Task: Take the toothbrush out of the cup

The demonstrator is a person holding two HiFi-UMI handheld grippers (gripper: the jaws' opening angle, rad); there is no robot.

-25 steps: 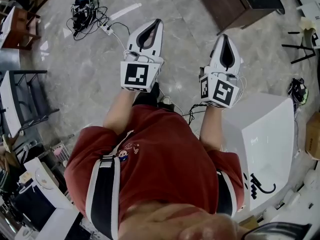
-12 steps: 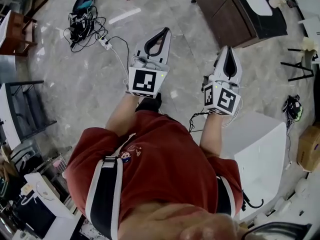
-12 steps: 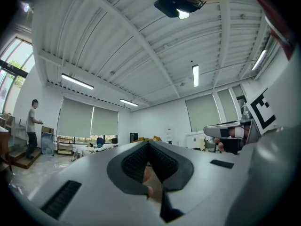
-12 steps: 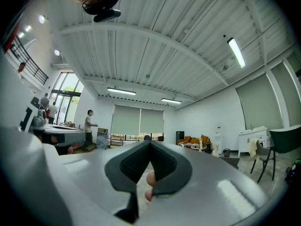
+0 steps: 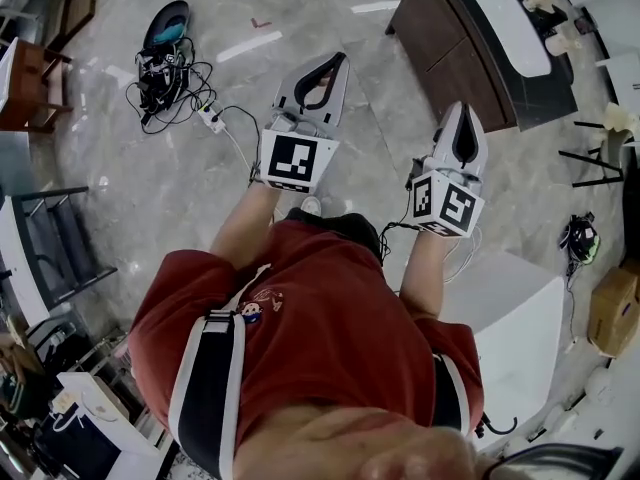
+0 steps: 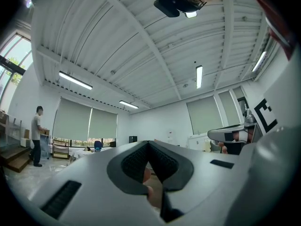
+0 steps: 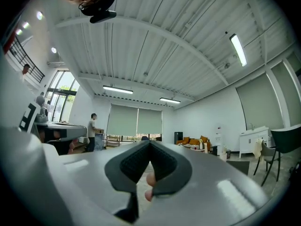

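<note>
1. Head view: you hold both tools out ahead of your red shirt [image 5: 330,338], above a grey stone floor [image 5: 150,178]. The left gripper [image 5: 336,60] points toward 12 to 1 o'clock. The right gripper [image 5: 463,110] sits at its 4 o'clock, well apart from it, pointing toward 12.
2. Left tool: in the left gripper view the dark pads meet at the tips. The jaws are closed, with nothing caught between them.
3. Right tool: it reads the same in the right gripper view, with pads together and nothing held.
4. Task item: neither the toothbrush nor the cup can be picked out for certain. At 1 o'clock in the head view stands a dark cabinet [image 5: 450,58] with a white oval basin [image 5: 510,28] in its top. A few small pale items [image 5: 560,43] sit at the basin's 3 o'clock edge, too small to identify. Both tools are well apart from that cabinet.
5. Surroundings, head view: a tangle of cables [image 5: 165,68] lies on the floor at 10 to 11 o'clock. A white box [image 5: 515,318] stands at 4 o'clock, just beside your right arm.
6. Both gripper views look across a large room with a ribbed ceiling and strip lights. A person [image 6: 36,135] stands near the windows at 9 o'clock in the left gripper view.
</note>
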